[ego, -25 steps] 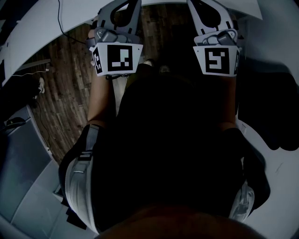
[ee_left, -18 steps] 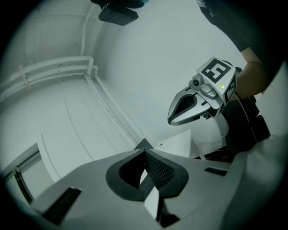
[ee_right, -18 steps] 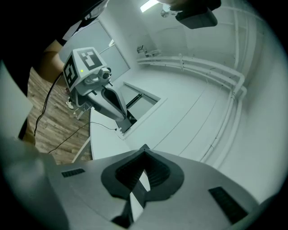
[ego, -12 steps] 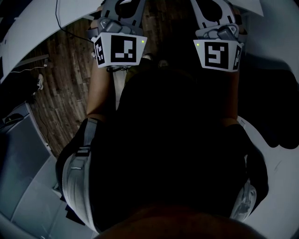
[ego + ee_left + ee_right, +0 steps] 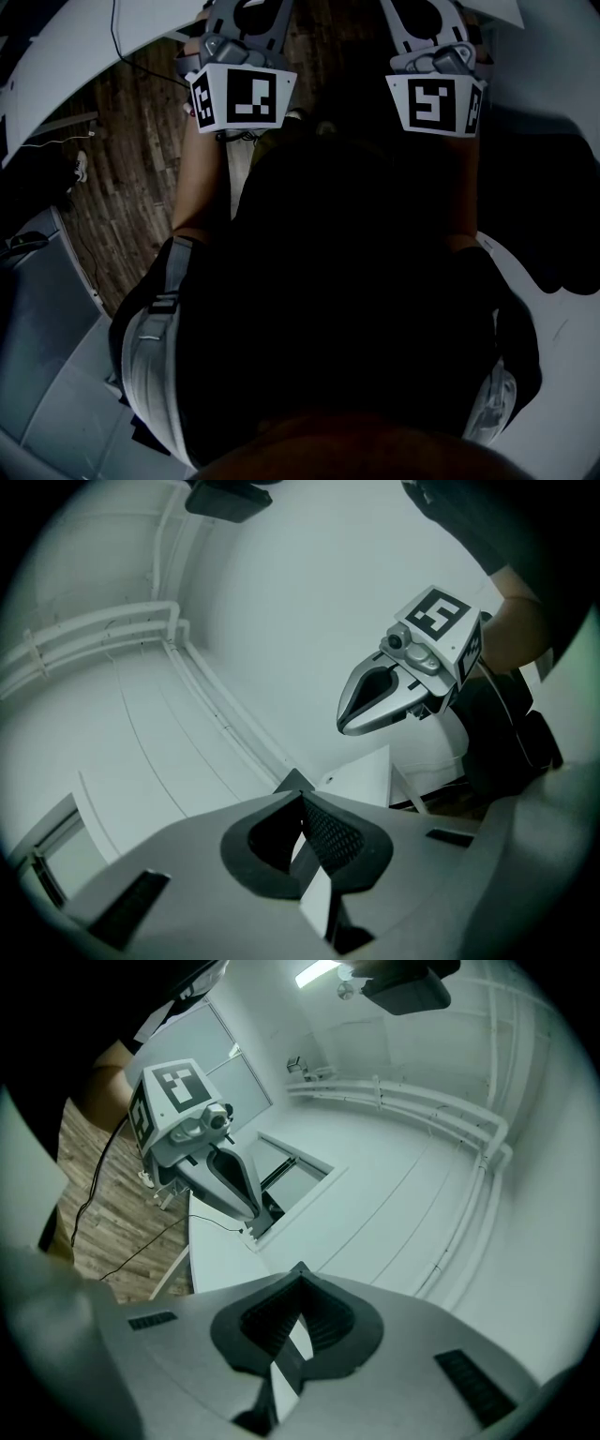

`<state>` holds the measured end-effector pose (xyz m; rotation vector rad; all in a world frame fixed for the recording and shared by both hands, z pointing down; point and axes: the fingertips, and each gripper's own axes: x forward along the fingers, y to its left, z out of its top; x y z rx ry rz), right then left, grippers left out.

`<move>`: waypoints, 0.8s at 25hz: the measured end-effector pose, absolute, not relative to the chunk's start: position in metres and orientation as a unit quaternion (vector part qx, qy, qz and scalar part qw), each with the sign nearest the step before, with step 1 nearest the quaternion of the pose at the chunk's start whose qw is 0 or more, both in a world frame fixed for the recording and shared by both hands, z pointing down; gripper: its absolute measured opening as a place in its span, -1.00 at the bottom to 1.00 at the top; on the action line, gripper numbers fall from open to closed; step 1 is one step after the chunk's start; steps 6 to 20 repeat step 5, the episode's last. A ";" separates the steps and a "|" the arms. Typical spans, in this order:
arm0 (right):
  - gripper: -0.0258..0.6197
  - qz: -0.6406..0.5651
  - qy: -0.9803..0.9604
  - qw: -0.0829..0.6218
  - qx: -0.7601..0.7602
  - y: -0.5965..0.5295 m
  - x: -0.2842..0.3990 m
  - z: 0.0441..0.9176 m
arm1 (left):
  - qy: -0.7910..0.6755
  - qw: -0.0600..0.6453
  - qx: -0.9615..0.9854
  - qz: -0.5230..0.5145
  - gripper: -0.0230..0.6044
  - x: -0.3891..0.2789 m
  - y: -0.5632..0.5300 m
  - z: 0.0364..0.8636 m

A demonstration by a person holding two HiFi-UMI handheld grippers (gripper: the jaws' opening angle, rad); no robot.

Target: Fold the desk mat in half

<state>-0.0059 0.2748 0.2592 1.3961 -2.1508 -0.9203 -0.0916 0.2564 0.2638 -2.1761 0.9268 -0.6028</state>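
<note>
Showing left claw (image 5: 298,791) and right claw (image 5: 299,1277) closed, empty, parked level in mid-air; desk mat (image 5: 553,216) perhaps the dark shape right of them

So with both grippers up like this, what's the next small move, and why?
Probably swing both down toward the white table and open them. The left gripper and right gripper have their fingers shut on nothing, they point at white walls, and neither gripper view shows a desk mat.

No legible txt or labels anywhere
</note>
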 end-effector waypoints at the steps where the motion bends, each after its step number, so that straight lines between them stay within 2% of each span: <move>1: -0.83 -0.330 -0.773 0.207 0.501 0.276 -0.005 0.259 | 0.356 0.344 -0.838 -0.231 -0.89 -0.090 0.258 0.263; 20: -0.83 -0.328 -0.774 0.207 0.499 0.283 0.000 0.261 | 0.357 0.343 -0.839 -0.225 -0.89 -0.084 0.263 0.262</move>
